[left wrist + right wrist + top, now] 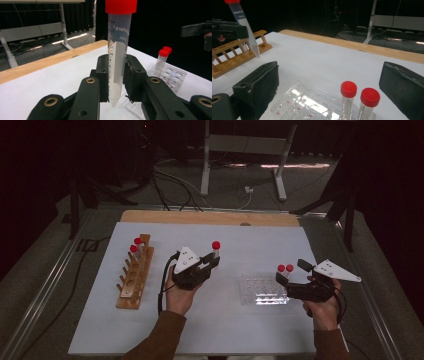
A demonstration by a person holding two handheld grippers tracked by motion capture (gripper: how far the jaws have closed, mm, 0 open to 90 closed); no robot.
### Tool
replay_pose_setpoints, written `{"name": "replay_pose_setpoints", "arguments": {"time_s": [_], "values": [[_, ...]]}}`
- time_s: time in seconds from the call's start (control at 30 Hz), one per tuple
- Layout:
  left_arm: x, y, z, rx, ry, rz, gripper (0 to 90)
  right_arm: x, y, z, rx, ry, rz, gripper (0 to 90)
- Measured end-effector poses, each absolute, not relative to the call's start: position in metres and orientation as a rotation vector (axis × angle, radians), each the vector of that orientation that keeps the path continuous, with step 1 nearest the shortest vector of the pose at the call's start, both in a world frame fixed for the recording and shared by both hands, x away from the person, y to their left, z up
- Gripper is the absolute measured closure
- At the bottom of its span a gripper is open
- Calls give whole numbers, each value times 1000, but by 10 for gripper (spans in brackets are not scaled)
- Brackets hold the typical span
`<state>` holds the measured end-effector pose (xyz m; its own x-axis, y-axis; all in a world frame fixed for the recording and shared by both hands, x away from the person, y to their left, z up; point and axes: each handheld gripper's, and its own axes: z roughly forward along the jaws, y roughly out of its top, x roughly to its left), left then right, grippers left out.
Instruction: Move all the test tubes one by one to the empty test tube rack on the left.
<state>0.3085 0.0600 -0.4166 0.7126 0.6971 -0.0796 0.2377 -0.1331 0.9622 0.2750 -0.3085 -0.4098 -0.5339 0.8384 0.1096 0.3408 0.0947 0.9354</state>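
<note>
clamping one tube, standing wide at the clear rack

left claw (212,261) grips a red-capped tube (117,55) upright above the worktop (200,330), between the wooden rack (135,280) at left and the clear rack (260,292) at right. right claw (329,82) stands wide, empty, around two capped tubes (348,100) seated in the clear rack.

Your left claw (212,261), mid-frame in the high view, is clamped tight, forearm entering from below. Your right claw (290,277), lower right, gapes wide.

Wooden rack (135,277) lies left of clear rack (263,290) on table (225,330).
</note>
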Motion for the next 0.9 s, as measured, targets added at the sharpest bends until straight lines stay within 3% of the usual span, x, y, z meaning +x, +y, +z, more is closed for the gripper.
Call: {"name": "replay_pose_setpoints", "arguments": {"time_s": [0.9], "values": [[306, 130, -409, 1611, 883, 529, 767, 274, -320, -410, 1170, 1893, 1454, 22]]}}
